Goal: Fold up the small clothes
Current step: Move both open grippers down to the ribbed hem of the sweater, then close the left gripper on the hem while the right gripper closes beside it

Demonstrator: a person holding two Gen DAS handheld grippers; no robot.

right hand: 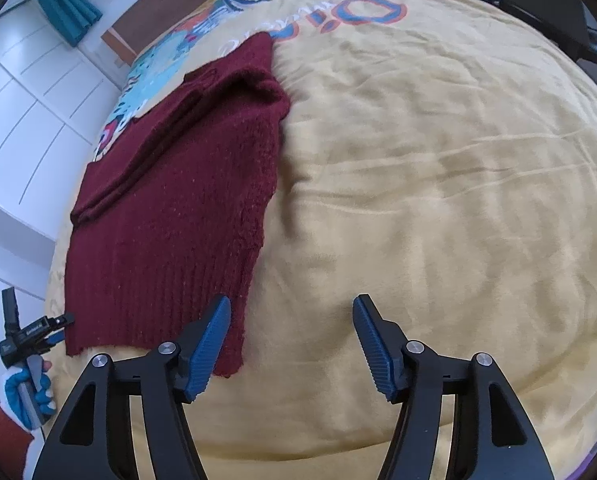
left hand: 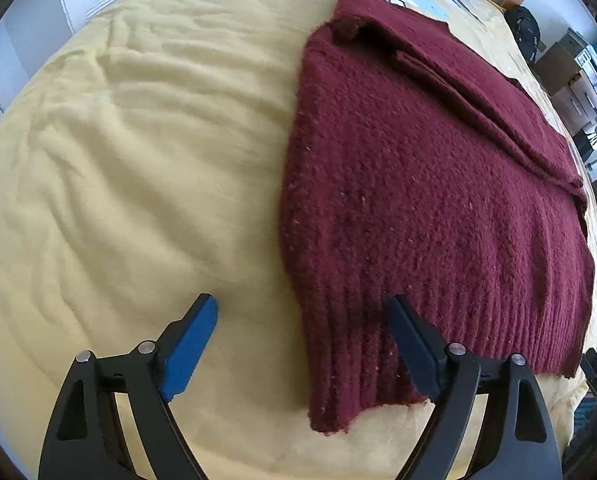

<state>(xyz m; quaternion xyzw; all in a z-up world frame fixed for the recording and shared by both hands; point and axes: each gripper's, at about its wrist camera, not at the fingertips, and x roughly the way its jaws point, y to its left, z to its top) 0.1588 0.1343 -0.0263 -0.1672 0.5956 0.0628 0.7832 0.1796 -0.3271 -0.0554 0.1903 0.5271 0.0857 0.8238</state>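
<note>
The left gripper (left hand: 302, 340) and right gripper (right hand: 292, 340) stood wide apart, empty, straddling the sweater (left hand: 438, 200) hem corners, lower frame, ready for folding.

Maroon sweater (left hand: 438, 208): coarse, fuzzy matt knit, ribbed at the hem. Yellow blanket (left hand: 118, 180): soft matt cloth, finely wrinkled, with a flat printed design at its far end. My left gripper (left hand: 302, 320) and my right gripper (right hand: 292, 320): smooth black plastic arms of slight sheen, bright metal pins, blue pads; on the right gripper the pads are ridged.
</note>
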